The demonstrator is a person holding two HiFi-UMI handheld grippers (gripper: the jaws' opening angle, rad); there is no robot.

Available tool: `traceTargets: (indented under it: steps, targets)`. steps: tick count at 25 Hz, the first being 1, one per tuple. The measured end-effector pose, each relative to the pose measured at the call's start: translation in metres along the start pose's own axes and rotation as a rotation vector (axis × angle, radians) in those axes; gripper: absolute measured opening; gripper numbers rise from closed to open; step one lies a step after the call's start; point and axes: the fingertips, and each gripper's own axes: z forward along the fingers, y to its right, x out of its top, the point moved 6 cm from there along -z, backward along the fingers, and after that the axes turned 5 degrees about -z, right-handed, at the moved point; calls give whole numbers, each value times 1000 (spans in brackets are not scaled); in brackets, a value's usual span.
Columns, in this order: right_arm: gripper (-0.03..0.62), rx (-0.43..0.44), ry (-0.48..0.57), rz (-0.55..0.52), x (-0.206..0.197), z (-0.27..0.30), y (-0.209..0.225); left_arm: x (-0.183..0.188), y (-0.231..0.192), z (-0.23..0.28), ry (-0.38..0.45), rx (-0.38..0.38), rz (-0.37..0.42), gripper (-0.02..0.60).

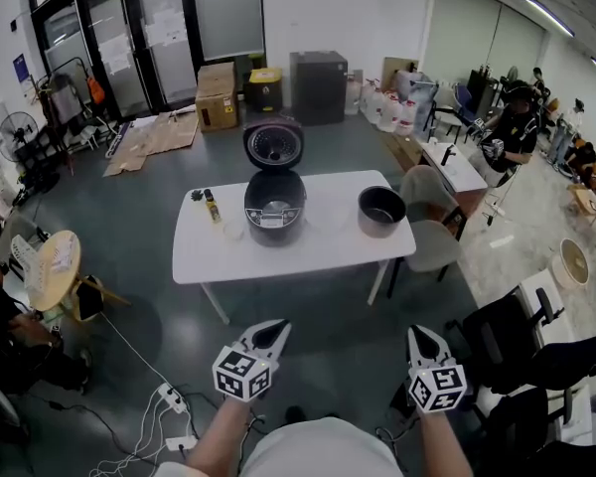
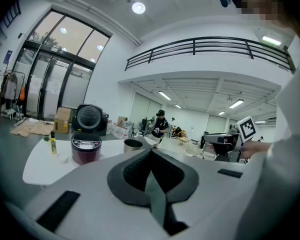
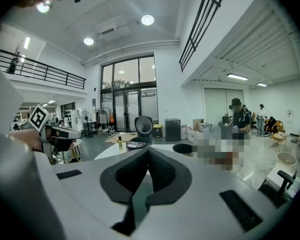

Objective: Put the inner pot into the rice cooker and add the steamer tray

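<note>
The dark rice cooker (image 1: 274,211) stands on the white table (image 1: 209,256) with its lid (image 1: 273,144) raised. It also shows in the left gripper view, rice cooker (image 2: 86,150), and in the right gripper view, rice cooker (image 3: 136,145). The metal inner pot (image 1: 381,210) sits apart near the table's right end; inner pot (image 2: 133,145), inner pot (image 3: 182,148). I cannot make out a steamer tray. My left gripper (image 1: 276,328) and right gripper (image 1: 420,334) are held low in front of me, well short of the table. Both are shut with nothing in them, as seen at the left gripper (image 2: 151,151) and the right gripper (image 3: 148,151).
A small yellow bottle (image 1: 212,205) and a small pale item (image 1: 233,229) lie left of the cooker. A grey chair (image 1: 432,232) stands at the table's right, black chairs (image 1: 507,336) nearer me. A power strip (image 1: 169,397) with cables lies on the floor at left. A person (image 1: 512,127) sits at the back right.
</note>
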Motion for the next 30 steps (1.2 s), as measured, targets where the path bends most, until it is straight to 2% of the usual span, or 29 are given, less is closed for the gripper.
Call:
traceTargets:
  steps: [6, 12, 20, 30]
  targets:
    - [16, -15, -3, 6, -3, 6, 0, -1, -5, 4, 1, 5, 2, 15]
    - [154, 1, -2, 13, 0, 13, -4, 3, -13, 4, 12, 15, -20, 78]
    - [283, 6, -12, 20, 1, 22, -10, 4, -26, 3, 25, 16, -51, 229]
    - [282, -17, -32, 26, -1, 38, -24, 4, -49, -3, 9, 3, -69, 233]
